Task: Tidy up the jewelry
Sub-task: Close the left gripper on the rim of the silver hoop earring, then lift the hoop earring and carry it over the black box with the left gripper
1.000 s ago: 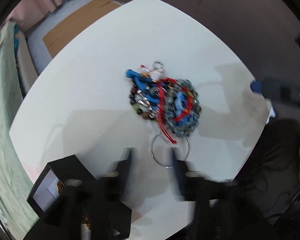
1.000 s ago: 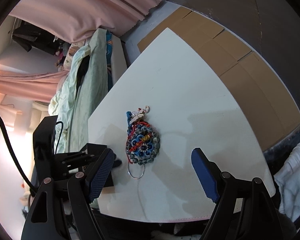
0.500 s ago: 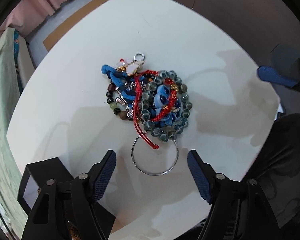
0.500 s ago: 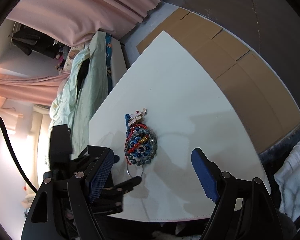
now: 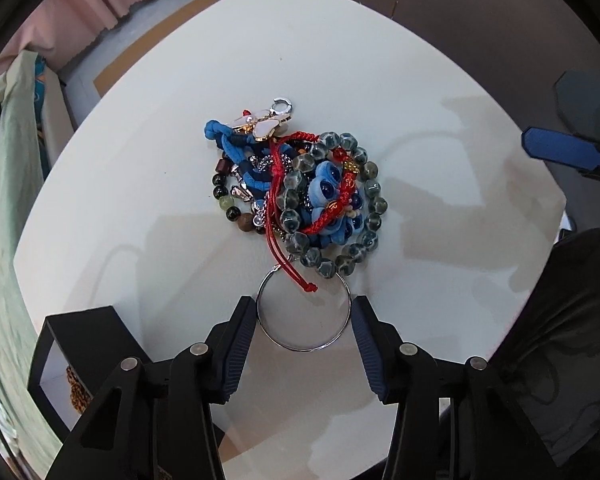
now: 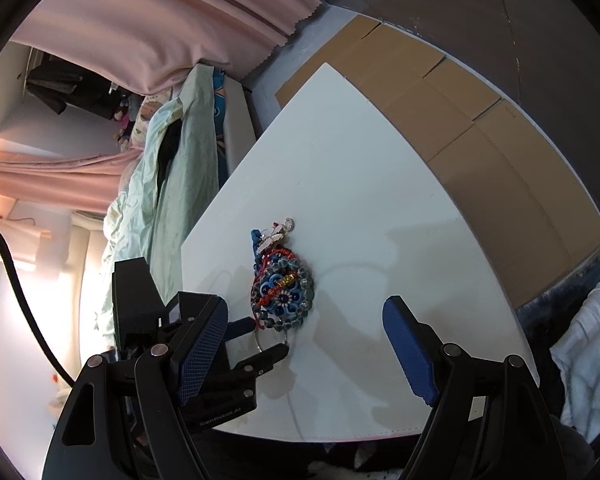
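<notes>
- Jewelry pile [image 5: 296, 184] lies near the middle of your white desk [image 5: 420, 80]: blue cord, a red braided bracelet [image 5: 346, 190], a ring of grey-green glass beads [image 5: 370, 200], dark beads on its left edge, a pale butterfly-shaped charm [image 5: 260, 124] at the far end.
- Silver hoop [image 5: 303, 312] lies flat on the desk at the near edge of the pile; its far rim sits under the grey-green beads, and the red cord's knotted tail crosses into it.
- Your left hand-held gripper [image 5: 303, 320] points straight down over the hoop. Its jaws are closing, with the hoop between them; the blue pads [image 5: 244, 336] stand just outside the hoop's rim on either side, and you cannot tell from the left wrist view whether they touch it yet.
- From the right wrist view, one left finger tip sits at the hoop [image 6: 270, 338], low on the desk.
- Your right hand-held gripper [image 6: 304, 344] hangs above the near part of the desk, jaws wide, nothing between them, angled down toward the pile [image 6: 282, 284].
- Black open box [image 5: 80, 356] sits by the desk's near-left edge, brown beads inside it.
- Beyond the desk: cardboard sheets [image 6: 460, 120] on the floor, pink curtain [image 6: 160, 28], pale green cloth [image 6: 168, 184].
</notes>
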